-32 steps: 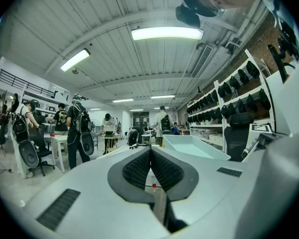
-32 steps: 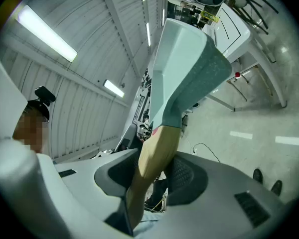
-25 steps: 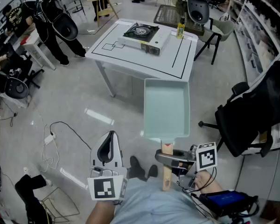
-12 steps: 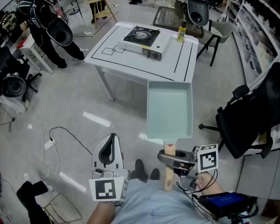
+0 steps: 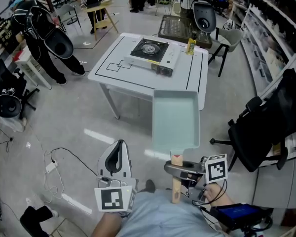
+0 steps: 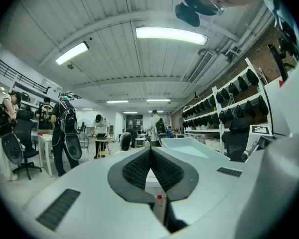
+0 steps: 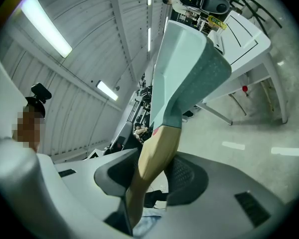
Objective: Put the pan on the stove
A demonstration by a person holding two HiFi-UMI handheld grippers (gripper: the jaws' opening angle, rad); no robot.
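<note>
A pale green rectangular pan [image 5: 175, 120] with a wooden handle [image 5: 176, 179] hangs level over the floor. My right gripper [image 5: 177, 167] is shut on that handle, and in the right gripper view the handle [image 7: 152, 166] sits clamped between both pads. The pan's far edge reaches the near edge of the white table [image 5: 118, 75], on which the portable gas stove [image 5: 152, 51] stands. My left gripper [image 5: 119, 144] is held beside the pan at its left, shut and empty; its pads [image 6: 139, 166] meet in the left gripper view, where the pan [image 6: 189, 147] shows at the right.
A yellow bottle [image 5: 191, 46] stands on the table behind the stove. A black office chair [image 5: 266, 127] is close at the right, with shelves beyond it. People with gear stand at the left [image 5: 44, 38]. Cables [image 5: 54, 159] lie on the floor at the lower left.
Both grippers and the pan have moved forward toward the table; the pan's far edge now overlaps the table's near edge. The grip on the handle is unchanged.
</note>
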